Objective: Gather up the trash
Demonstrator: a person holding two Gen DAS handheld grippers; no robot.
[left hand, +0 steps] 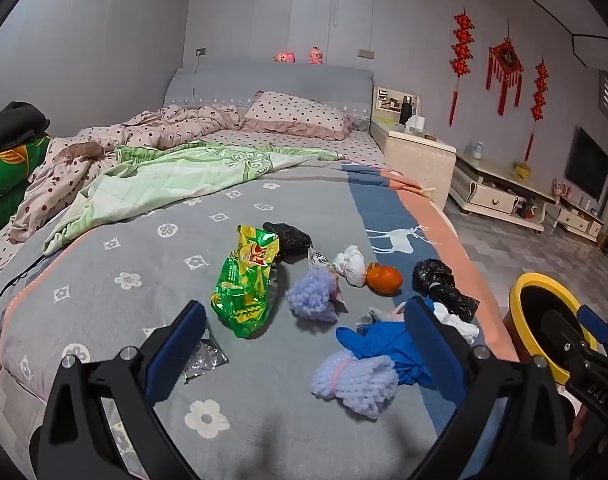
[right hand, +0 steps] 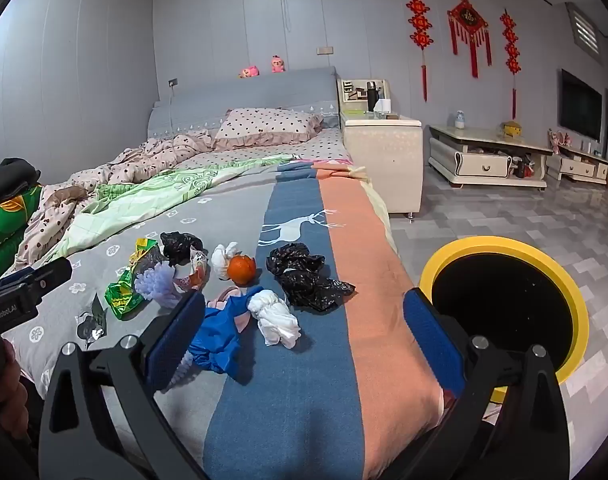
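Bed [left hand: 103, 248] with grey flowered cover, blue and salmon stripes along its right side; trash scattered across the near half. Yellow-rimmed black bin [right hand: 504, 304] on the tiled floor, just beside the bed's right edge. Left hand-held gripper [left hand: 306, 330], jaws spread wide and empty, above the near trash: green snack wrapper [left hand: 243, 280] ahead between the fingers, closer to the left one; blue glove [left hand: 384, 340] against the right finger; lavender foam net [left hand: 356, 380] low between the fingers; second lavender foam net [left hand: 312, 296] farther ahead. Right hand-held gripper [right hand: 304, 330], likewise wide and empty, over the striped bed edge: blue glove [right hand: 219, 336] beside its left finger, white wad [right hand: 275, 316] just beyond, bin behind the right finger. Black crumpled bag [right hand: 308, 276] on the blue stripe; orange fruit [right hand: 241, 268] left of it, touching a second white wad [right hand: 225, 260]. Small foil scrap [left hand: 203, 356] beside the left gripper's left finger.
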